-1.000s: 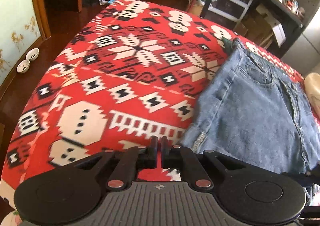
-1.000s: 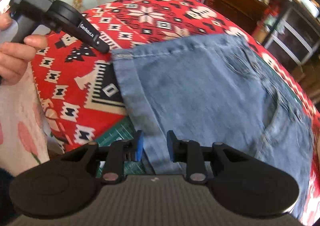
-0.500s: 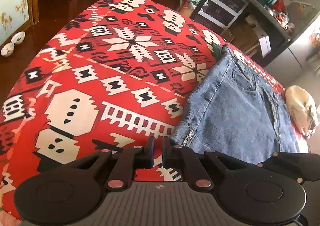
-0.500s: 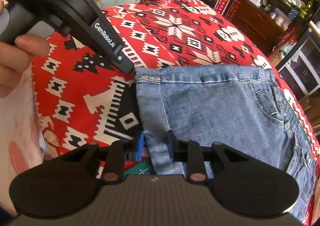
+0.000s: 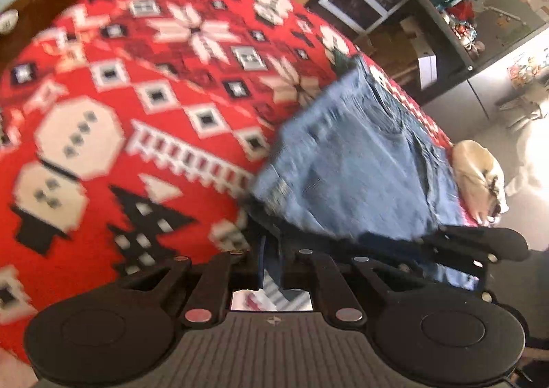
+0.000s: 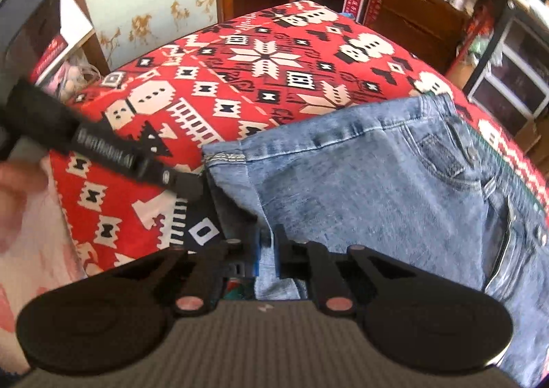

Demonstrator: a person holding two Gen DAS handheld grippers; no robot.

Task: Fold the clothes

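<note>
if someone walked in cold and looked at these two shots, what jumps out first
The red patterned blanket with white snowflakes and black shapes fills most of both views. On its right side lie the blue jeans, waistband at the far end. The right gripper is shut on the jeans' near hem, and the left gripper also has denim between its fingers at the near left corner.

red patterned blanket [image 6: 274, 55], beige bag [image 5: 478, 178], wood cabinet [image 6: 411, 14], blk shelf unit [image 5: 429, 21]
</note>
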